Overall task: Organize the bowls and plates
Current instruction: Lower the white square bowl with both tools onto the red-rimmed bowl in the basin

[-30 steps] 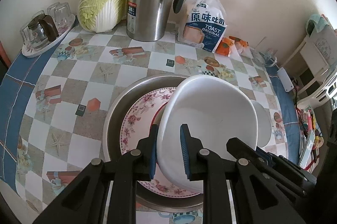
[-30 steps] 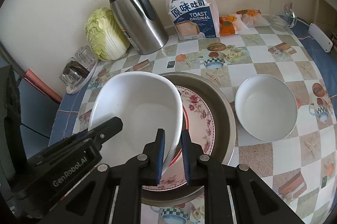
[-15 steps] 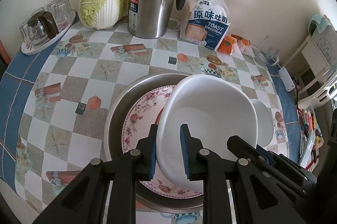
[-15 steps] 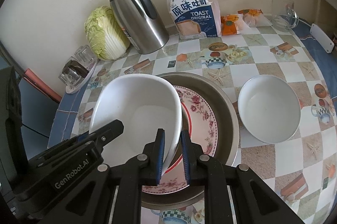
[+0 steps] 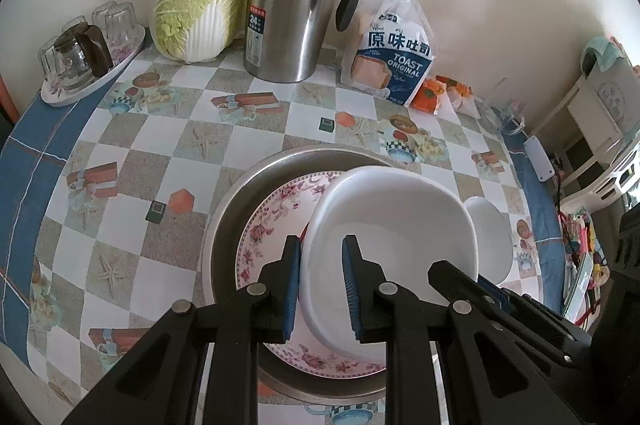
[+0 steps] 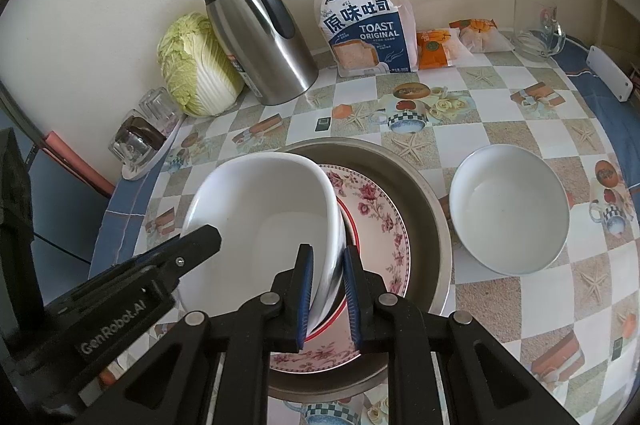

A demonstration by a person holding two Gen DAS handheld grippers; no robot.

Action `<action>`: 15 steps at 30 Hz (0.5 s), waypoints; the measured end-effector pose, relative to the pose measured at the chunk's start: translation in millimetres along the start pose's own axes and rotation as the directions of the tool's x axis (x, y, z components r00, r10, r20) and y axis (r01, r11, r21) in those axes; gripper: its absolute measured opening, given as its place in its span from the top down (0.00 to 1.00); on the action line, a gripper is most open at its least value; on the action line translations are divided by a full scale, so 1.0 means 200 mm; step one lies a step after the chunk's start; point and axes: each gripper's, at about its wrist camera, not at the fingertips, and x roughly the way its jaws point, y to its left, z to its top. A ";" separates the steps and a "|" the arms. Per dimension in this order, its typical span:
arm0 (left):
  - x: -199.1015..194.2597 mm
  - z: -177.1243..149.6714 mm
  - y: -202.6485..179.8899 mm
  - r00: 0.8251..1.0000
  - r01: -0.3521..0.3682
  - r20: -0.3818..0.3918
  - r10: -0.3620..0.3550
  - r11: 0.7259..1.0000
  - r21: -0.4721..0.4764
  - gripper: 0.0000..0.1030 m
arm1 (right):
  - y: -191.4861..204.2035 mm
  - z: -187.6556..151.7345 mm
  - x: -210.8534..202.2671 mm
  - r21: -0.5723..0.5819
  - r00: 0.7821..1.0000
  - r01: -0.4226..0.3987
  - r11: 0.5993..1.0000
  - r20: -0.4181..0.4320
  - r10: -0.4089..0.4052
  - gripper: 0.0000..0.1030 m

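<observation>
You have two white bowls in front of you: one large, deep, rounded-square white bowl (image 6: 260, 209) and one smaller round white bowl (image 6: 508, 219). You have one round floral-rimmed ceramic plate (image 6: 380, 221) and one wide stainless-steel basin (image 6: 420, 201). At the back you can count one stainless-steel thermos jug with a black lid and handle (image 6: 260, 37), one pale green napa cabbage (image 6: 196, 65), one clear plastic bag of sliced toast bread with a blue label (image 6: 360, 29) and two small orange-printed snack packets (image 6: 456, 43). One clear glass mug (image 6: 536, 25) stands at the right. One white oval tray (image 5: 92, 73) holds several upturned glasses, but you cannot count them exactly.
</observation>
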 end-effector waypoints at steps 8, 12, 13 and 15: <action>-0.01 0.01 0.01 1.000 0.008 0.005 -0.008 1.000 -0.006 0.79 | 0.00 0.00 0.00 0.002 1.000 0.000 1.000 -0.001 0.000 0.83; -0.01 0.01 0.01 1.000 0.008 0.007 -0.008 1.000 -0.007 0.79 | 0.00 0.00 0.00 0.001 1.000 0.001 1.000 0.002 -0.001 0.83; -0.02 0.01 0.01 1.000 0.010 0.009 -0.010 1.000 -0.008 0.79 | 0.00 0.00 0.00 0.003 1.000 -0.001 1.000 0.003 0.001 0.83; -0.02 0.01 0.01 1.000 0.015 0.015 -0.015 1.000 -0.011 0.79 | 0.00 0.01 0.00 0.007 1.000 -0.005 1.000 0.004 0.005 0.83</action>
